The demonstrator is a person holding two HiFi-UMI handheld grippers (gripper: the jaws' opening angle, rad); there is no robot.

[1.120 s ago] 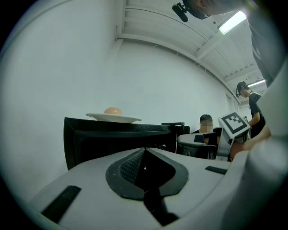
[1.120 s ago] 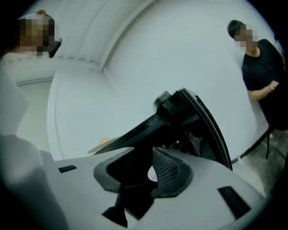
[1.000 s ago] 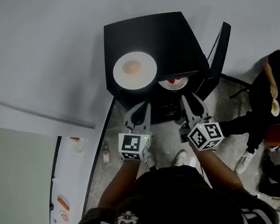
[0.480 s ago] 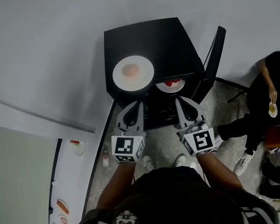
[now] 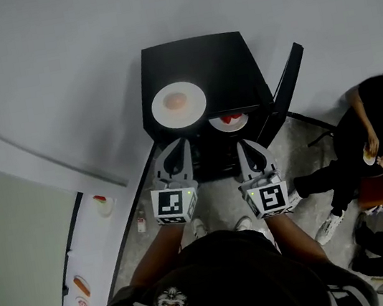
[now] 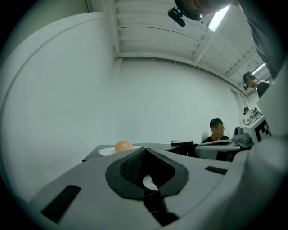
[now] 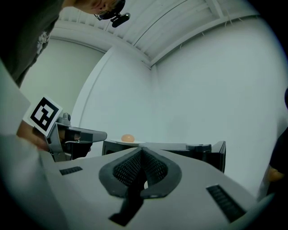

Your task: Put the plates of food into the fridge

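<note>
Atop the black fridge (image 5: 220, 64), just beyond the left gripper (image 5: 178, 145) and right gripper (image 5: 243, 146), both closed tight and empty, sits a plate (image 5: 195, 108) whose round food (image 5: 176, 101) could roll off if lifted tilted.

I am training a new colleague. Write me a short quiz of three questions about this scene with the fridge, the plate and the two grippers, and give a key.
1. True or false: the door of the black fridge stands open.
2. Where is the white plate with the round orange food? A: on top of the fridge. B: on the floor. C: between the jaws of a gripper.
3. How do the jaws of the left gripper and of the right gripper stand, and do they hold anything?

Key: 1 true. 2 A. 3 both pairs are shut, with nothing between them.
</note>
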